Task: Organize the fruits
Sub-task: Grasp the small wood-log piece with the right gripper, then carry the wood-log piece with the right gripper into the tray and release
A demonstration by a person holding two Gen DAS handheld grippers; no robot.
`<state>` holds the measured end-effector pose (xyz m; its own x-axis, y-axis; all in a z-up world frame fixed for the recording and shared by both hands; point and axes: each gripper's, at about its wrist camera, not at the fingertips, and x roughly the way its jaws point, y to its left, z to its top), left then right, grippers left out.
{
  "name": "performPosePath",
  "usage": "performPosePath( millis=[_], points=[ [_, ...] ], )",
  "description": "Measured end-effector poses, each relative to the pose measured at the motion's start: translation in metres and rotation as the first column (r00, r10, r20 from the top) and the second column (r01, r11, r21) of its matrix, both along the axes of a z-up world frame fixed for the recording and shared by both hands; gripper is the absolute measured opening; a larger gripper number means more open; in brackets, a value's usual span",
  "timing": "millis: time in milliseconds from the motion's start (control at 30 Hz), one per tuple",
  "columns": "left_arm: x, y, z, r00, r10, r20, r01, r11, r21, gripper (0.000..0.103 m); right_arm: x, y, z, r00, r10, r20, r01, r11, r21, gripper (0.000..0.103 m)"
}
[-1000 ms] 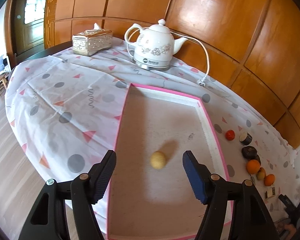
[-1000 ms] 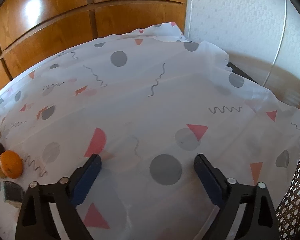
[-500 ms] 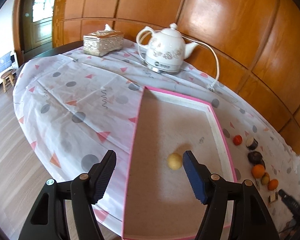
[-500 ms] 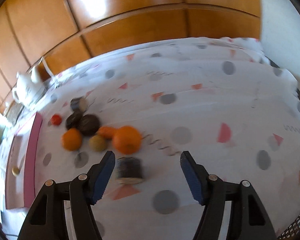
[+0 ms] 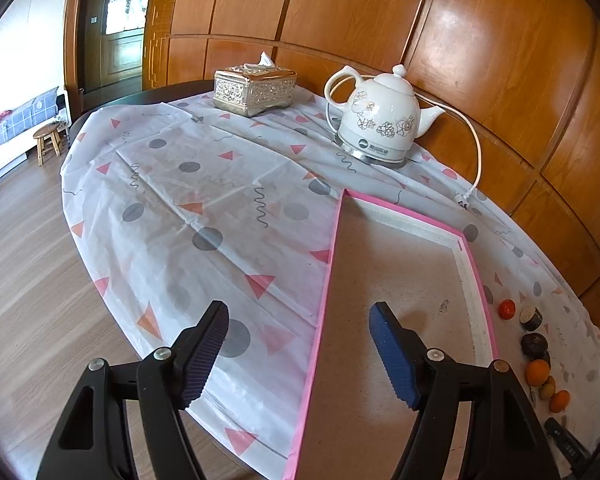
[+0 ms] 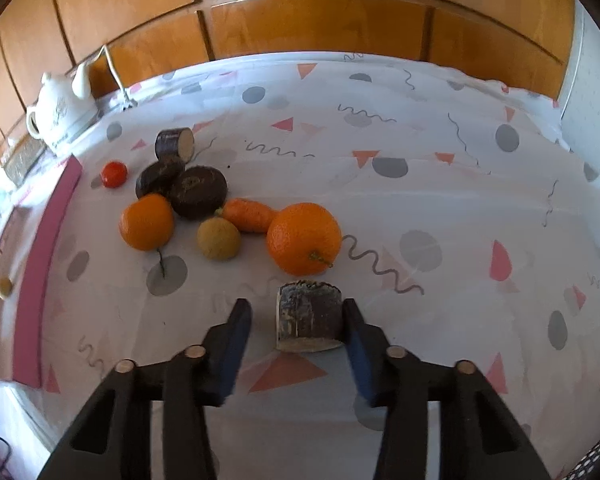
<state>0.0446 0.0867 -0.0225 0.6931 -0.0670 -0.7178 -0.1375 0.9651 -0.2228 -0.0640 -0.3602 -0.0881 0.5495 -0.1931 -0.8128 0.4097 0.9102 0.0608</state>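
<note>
A cluster of fruit lies on the patterned tablecloth: a big orange (image 6: 304, 238), a smaller orange (image 6: 147, 222), a yellow-brown round fruit (image 6: 219, 238), a small red fruit (image 6: 114, 174) and two dark round fruits (image 6: 198, 191). Nearest me is a dark cut cylinder piece (image 6: 308, 316). My right gripper (image 6: 296, 312) is closing around it; its right pad is at the piece's side, while a gap remains at the left pad. My left gripper (image 5: 300, 344) stands open and holds nothing, above the left rim of the pink-edged tray (image 5: 328, 280). A small yellow fruit (image 6: 4, 287) lies in the tray.
A white kettle (image 5: 380, 120) with its cord and a silver tissue box (image 5: 254, 90) stand at the back of the table by the wood-panelled wall. Another dark cut piece (image 6: 175, 145) lies behind the cluster. The table's near edge drops to wooden floor on the left.
The right gripper swung from bare cloth over to the fruit and narrowed around the dark cut piece. The left gripper shifted left; the yellow fruit has gone from its view.
</note>
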Motion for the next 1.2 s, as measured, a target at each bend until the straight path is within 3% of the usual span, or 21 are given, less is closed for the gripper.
performPosePath(
  millis=[33, 300, 567, 900, 1200],
  points=[
    [0.0, 0.0, -0.001, 1.0, 0.0, -0.002, 0.0, 1.0, 0.002, 0.074, 0.0, 0.002, 0.0, 1.0, 0.005, -0.002, -0.005, 1.0, -0.014, 0.031],
    [-0.002, -0.006, 0.001, 1.0, -0.011, 0.014, 0.011, 0.999, 0.03, 0.074, -0.006, 0.006, 0.001, 1.0, 0.029, 0.01, -0.029, 0.999, 0.018, 0.031],
    [-0.005, -0.015, 0.004, 0.999, -0.04, 0.029, 0.039, 0.998, 0.047, 0.074, -0.002, 0.042, 0.01, 0.978, 0.207, 0.033, -0.209, 0.974, 0.09, 0.031],
    [-0.009, -0.023, 0.011, 0.996, -0.065, 0.058, 0.062, 0.996, 0.064, 0.074, 0.032, 0.116, 0.047, 0.884, 0.455, 0.104, -0.463, 0.884, 0.071, 0.031],
    [-0.007, -0.02, 0.005, 0.998, -0.055, 0.04, 0.052, 0.997, 0.053, 0.074, 0.067, 0.184, 0.057, 0.787, 0.611, 0.089, -0.615, 0.788, 0.022, 0.031]
  ],
)
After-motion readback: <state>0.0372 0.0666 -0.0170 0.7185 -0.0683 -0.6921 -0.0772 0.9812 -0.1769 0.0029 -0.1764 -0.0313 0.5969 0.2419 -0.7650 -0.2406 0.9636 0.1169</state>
